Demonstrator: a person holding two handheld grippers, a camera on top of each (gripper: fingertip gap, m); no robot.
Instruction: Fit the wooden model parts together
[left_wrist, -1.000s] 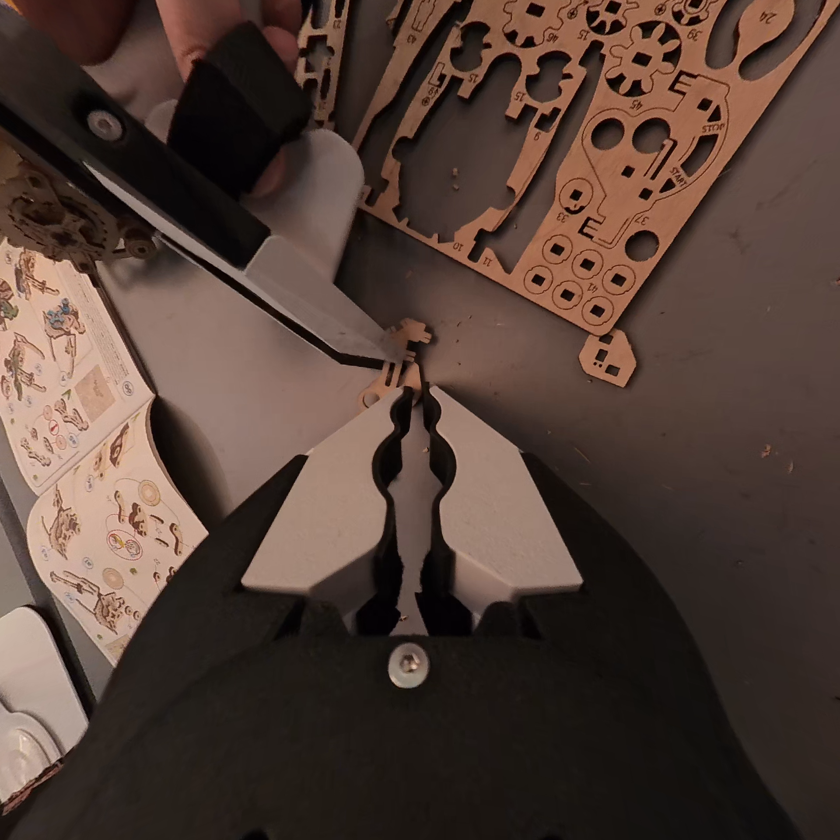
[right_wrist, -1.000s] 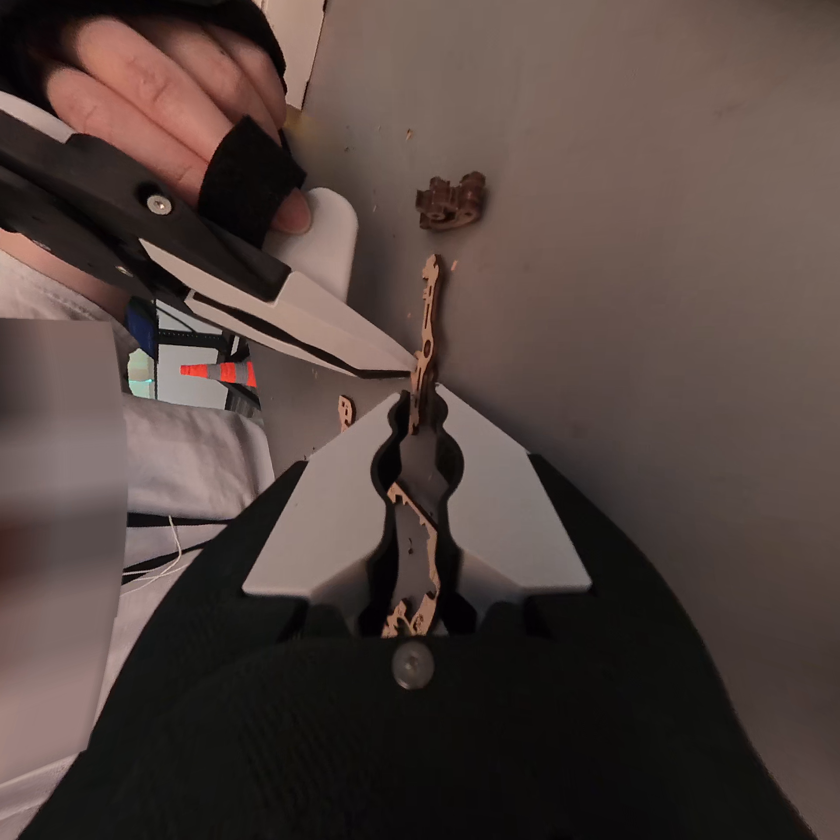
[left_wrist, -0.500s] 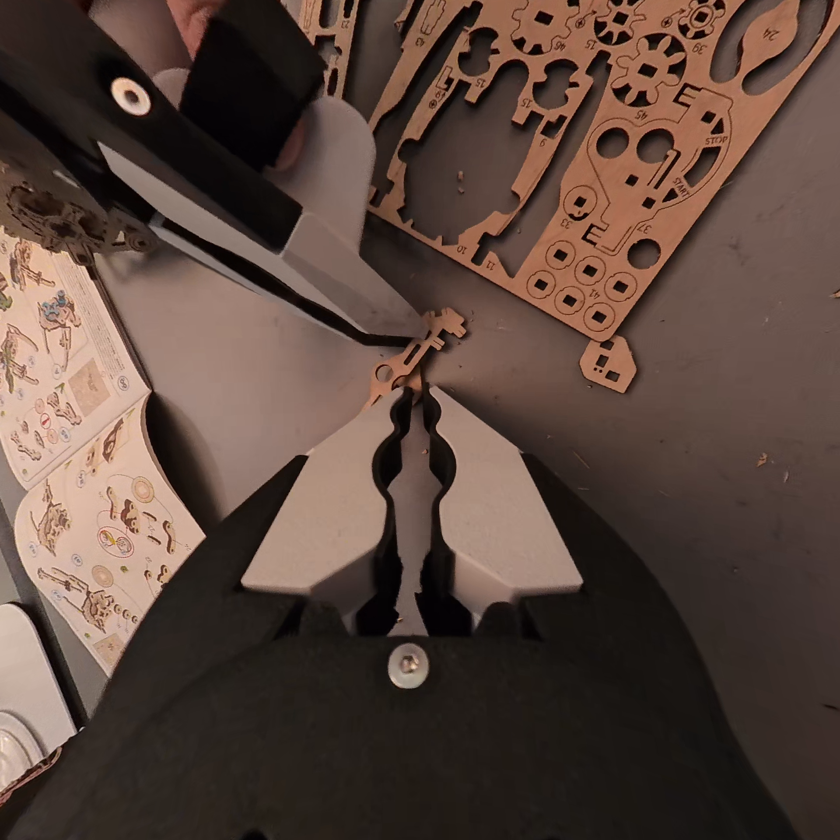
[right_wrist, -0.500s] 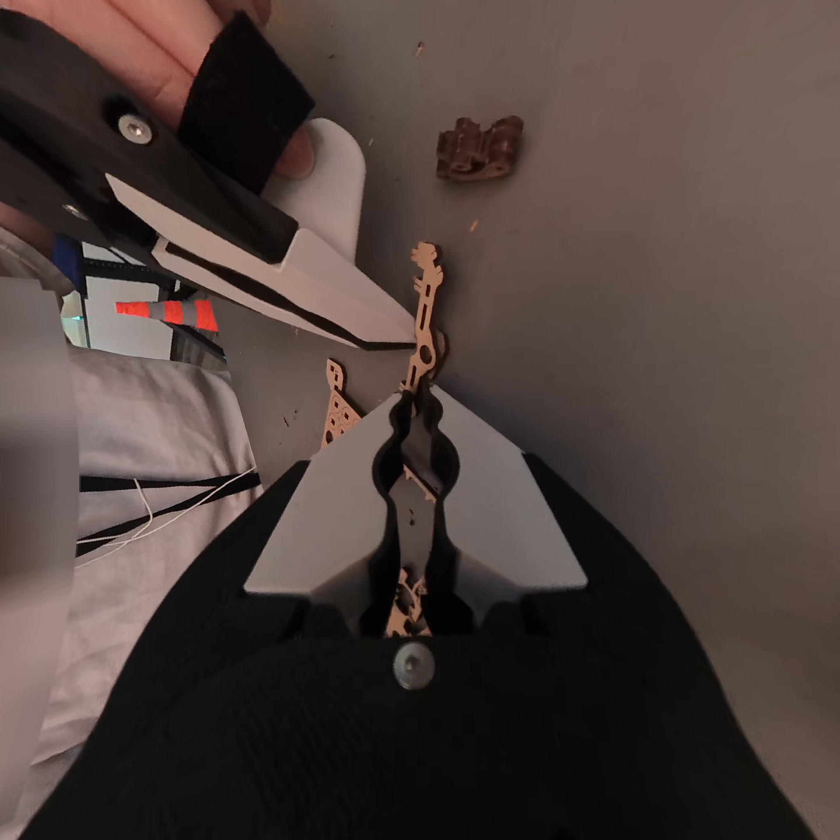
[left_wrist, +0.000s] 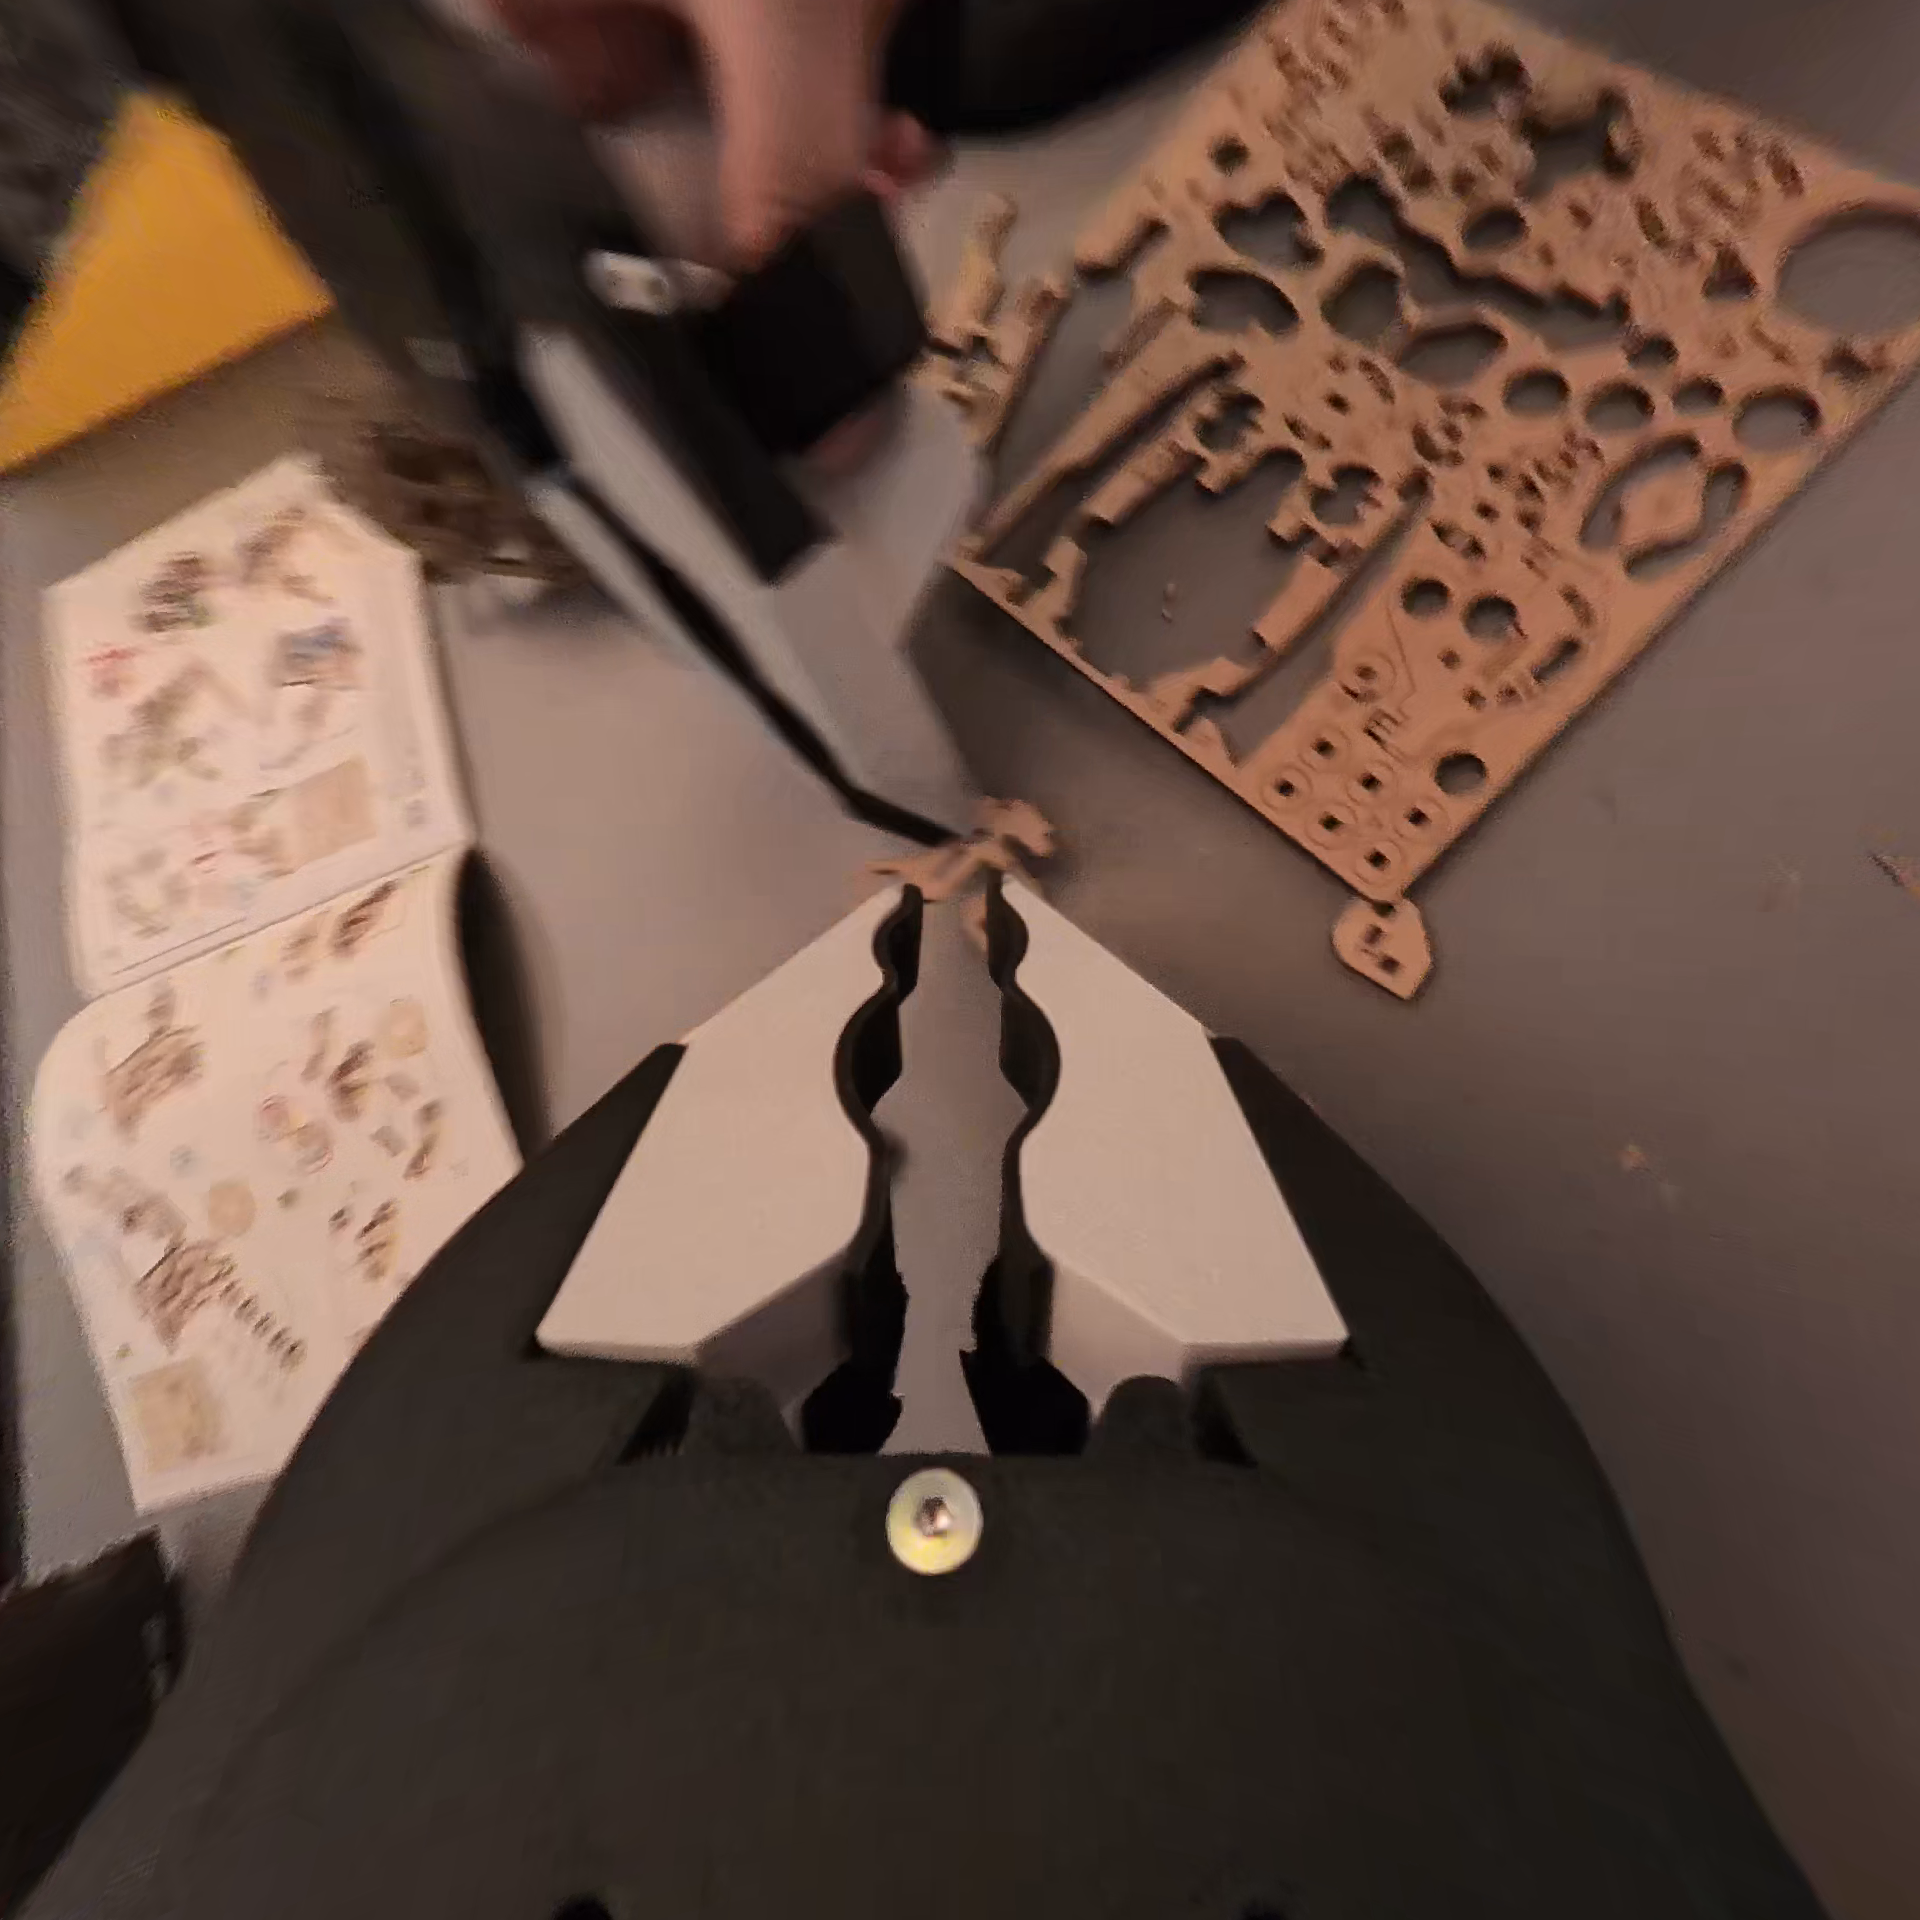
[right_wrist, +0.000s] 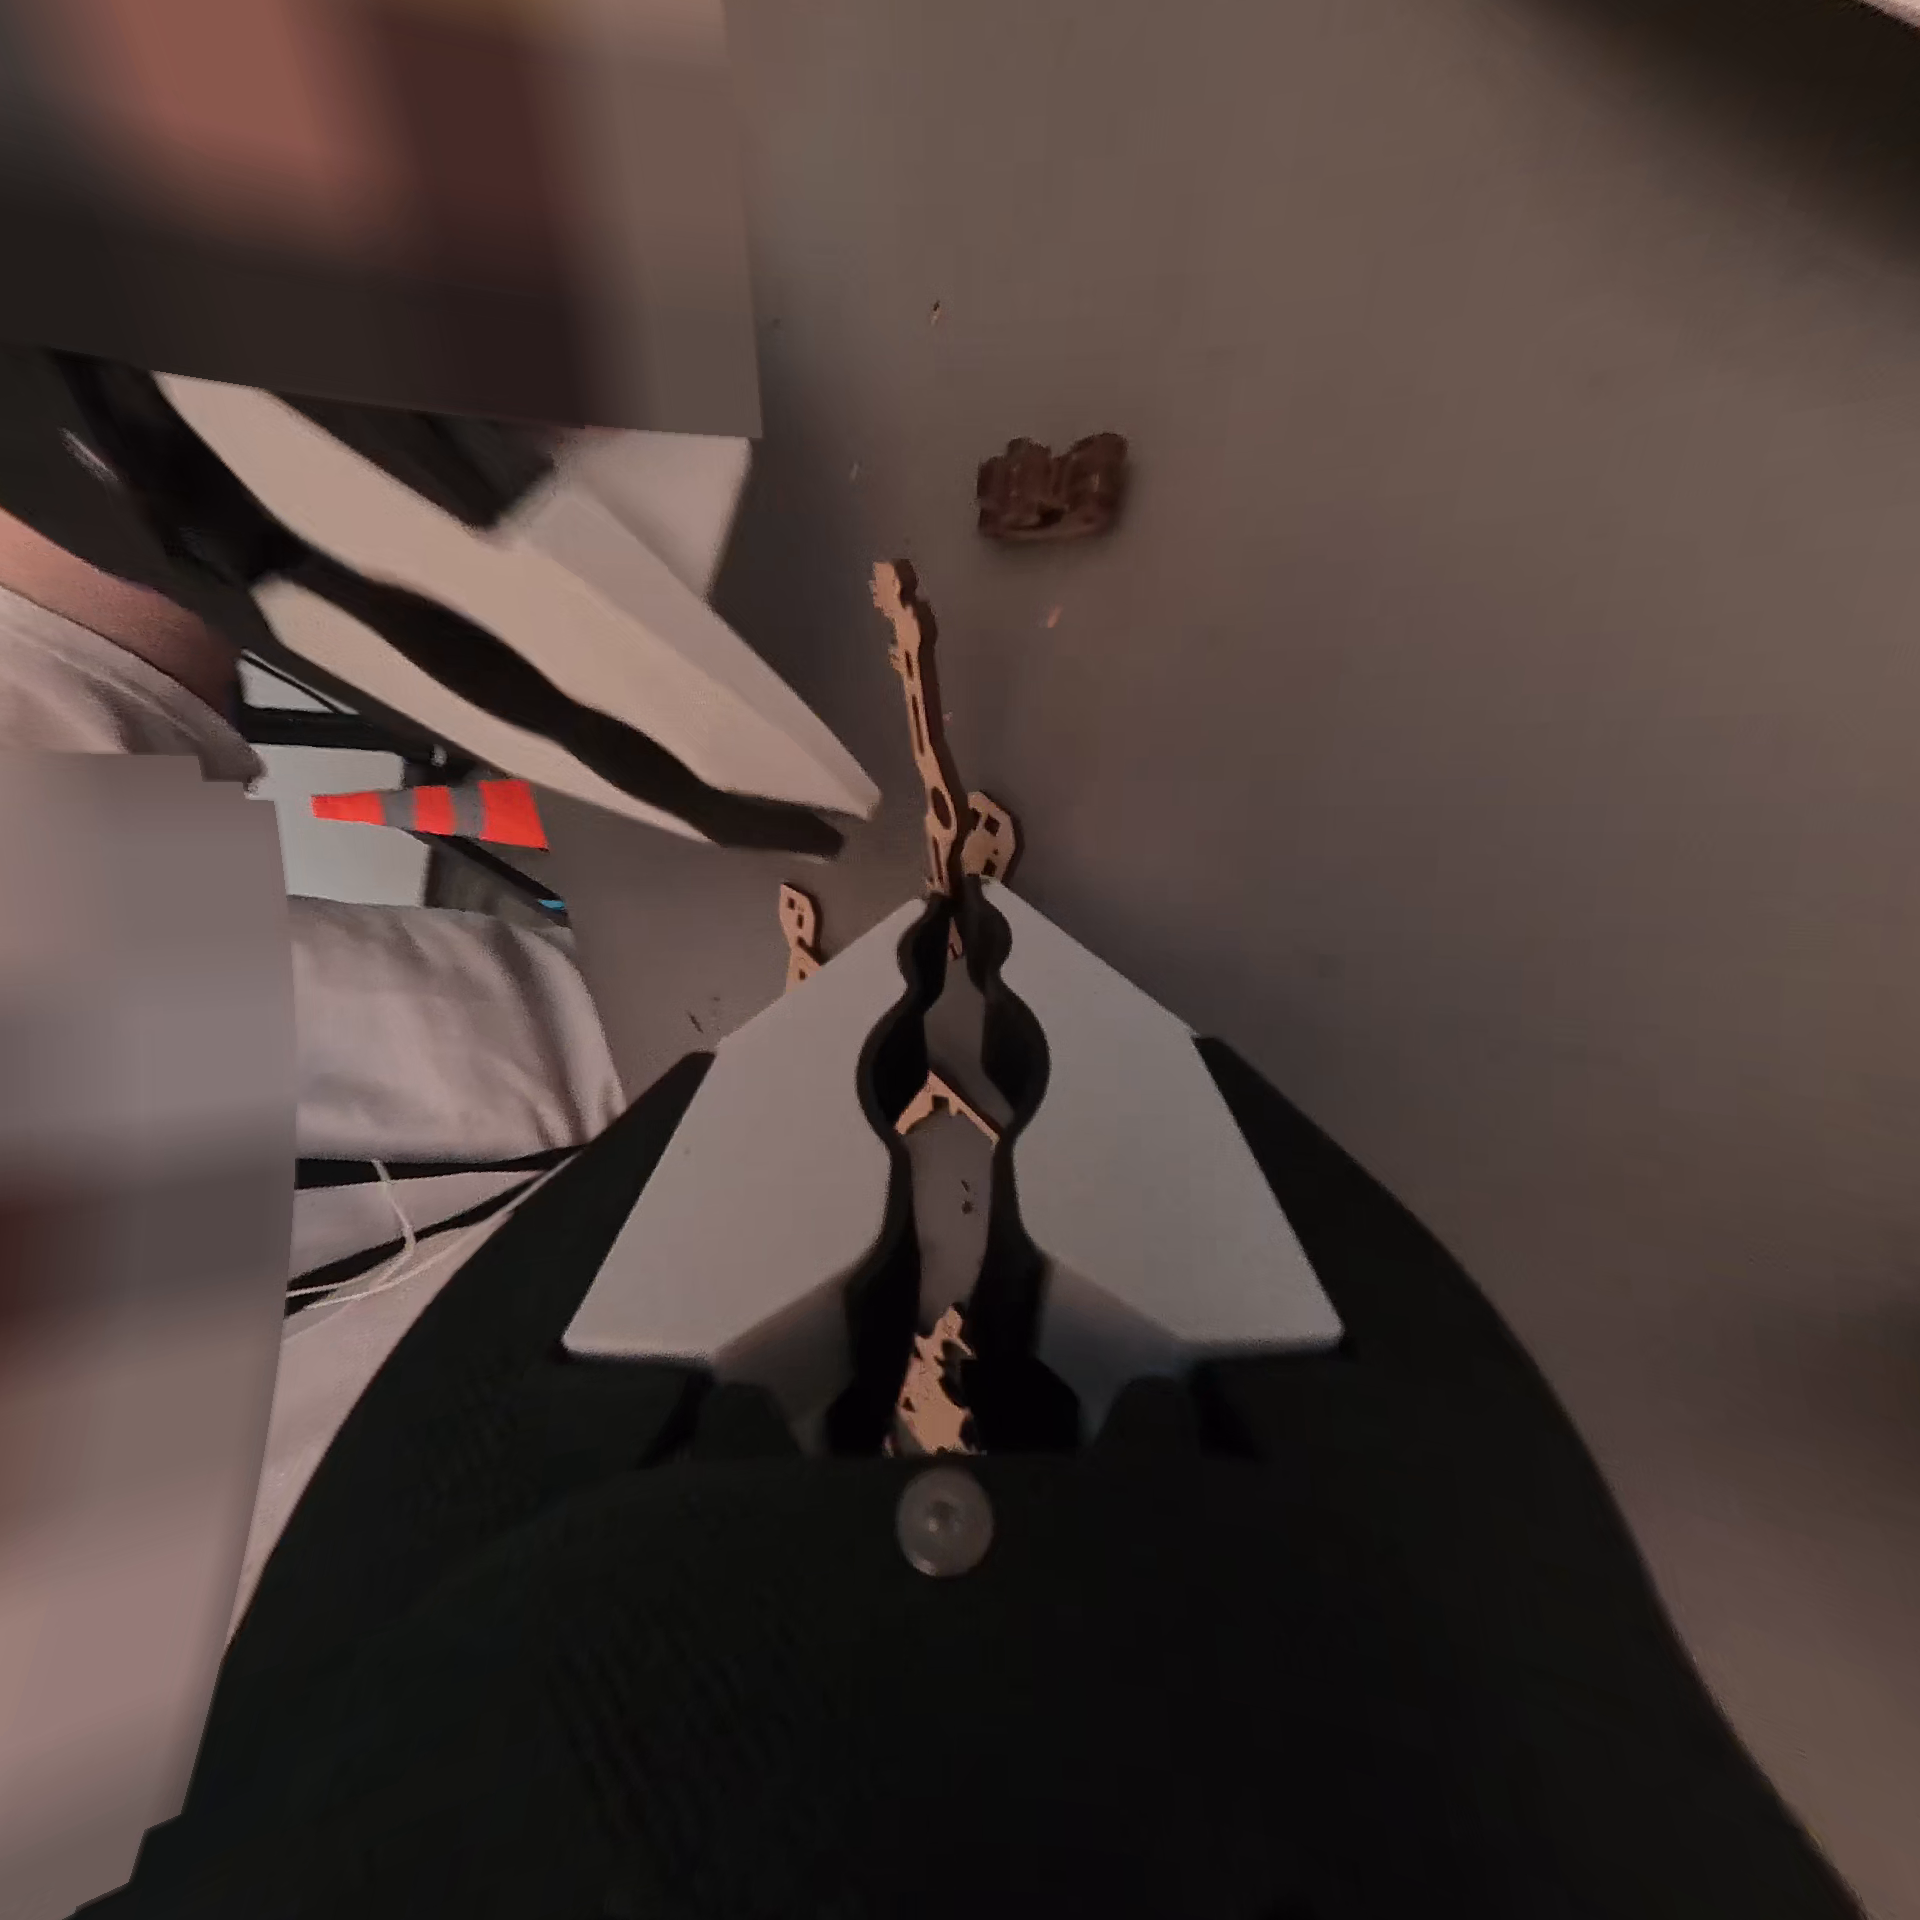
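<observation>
At the right gripper (right_wrist: 951, 899) tips, wooden strip (right_wrist: 920, 717) pinched upright.

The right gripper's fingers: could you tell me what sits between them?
The right gripper pinches a thin wooden strip that sticks out past the tips. Another wooden piece shows deep in the gap; the fingers hide the rest.

Both grippers are showing pale grey fingers (left_wrist: 769, 1132) set in black bodies. The wooden strip (right_wrist: 928, 717) is glowing light tan with dark cut-out slots. The perforated sheet (left_wrist: 1455, 447) near the table's far right corner is reading tan, riddled with holes. The table (left_wrist: 1558, 1195) is looking dull grey. The booklet (left_wrist: 249, 935) at the left edge is showing cream pages dotted with small coloured pictures. A dark brown piece (right_wrist: 1051, 486) is lying beyond the strip.
</observation>
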